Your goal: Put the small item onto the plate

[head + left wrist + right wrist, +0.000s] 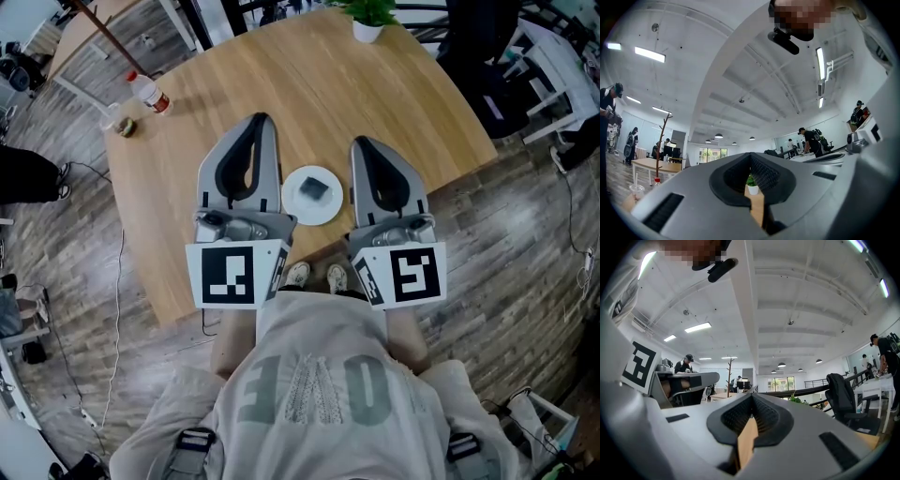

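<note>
As seen from the head view, the plate (pixel 298 210) is the one container that matters: white, round, standing on the desk (pixel 309 94) near its front edge. The item (pixel 313 190), small, dark and squarish, lies on the plate about its centre. Nothing else is in the plate.

My left gripper (pixel 261 120) and right gripper (pixel 364 142) flank the plate, one on each side, both held above the desk and clear of plate and item. In the left gripper view my jaws are clenched tip to tip on nothing (pixel 751 157); in the right gripper view the same holds, jaws closed and empty (pixel 751 397).

At the desk's far left stand a clear cup (pixel 112 116) and, just beside it, a bottle (pixel 149 93) with a red cap and red label; whether the cup holds anything I cannot tell. A plant (pixel 367 21) in a white pot stands at the far edge and also shows through the hollow of my left jaws (pixel 752 186).

The desk is round, of light wood. The floor (pixel 84 244) is grey-brown planking with a cable trailing over it. The room is a large open office with a white ceiling (pixel 801 291) and strip lights. A black chair (pixel 841 394) and a coat stand (pixel 729 376) are in it, and several people work at desks well apart from mine.
</note>
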`<state>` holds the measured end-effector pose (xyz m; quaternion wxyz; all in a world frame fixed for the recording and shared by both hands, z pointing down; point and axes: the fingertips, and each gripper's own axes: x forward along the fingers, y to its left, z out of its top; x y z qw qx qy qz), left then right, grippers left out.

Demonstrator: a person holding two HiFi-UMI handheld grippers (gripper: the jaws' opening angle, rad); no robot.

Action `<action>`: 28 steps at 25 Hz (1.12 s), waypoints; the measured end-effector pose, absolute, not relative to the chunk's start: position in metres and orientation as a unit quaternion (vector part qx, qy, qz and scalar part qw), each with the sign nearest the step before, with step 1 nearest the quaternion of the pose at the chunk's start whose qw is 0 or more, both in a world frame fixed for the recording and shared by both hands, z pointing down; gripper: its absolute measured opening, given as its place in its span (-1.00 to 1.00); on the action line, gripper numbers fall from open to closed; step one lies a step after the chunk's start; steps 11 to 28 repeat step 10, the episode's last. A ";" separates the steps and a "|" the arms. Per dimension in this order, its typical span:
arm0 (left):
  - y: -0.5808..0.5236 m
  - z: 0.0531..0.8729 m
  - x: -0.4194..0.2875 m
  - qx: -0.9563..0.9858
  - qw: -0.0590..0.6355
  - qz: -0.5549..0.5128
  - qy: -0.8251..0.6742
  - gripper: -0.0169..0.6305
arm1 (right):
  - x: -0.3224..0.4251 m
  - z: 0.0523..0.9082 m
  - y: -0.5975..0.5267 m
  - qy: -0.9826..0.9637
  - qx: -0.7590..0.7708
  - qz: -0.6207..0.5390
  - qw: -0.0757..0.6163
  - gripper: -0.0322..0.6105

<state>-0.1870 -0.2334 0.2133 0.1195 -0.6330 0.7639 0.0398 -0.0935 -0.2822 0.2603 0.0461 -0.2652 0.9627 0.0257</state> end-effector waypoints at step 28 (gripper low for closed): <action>-0.232 0.218 -0.183 -0.636 0.114 0.037 0.762 -0.92 | -0.088 0.262 -0.281 0.962 -0.267 0.027 0.043 -0.85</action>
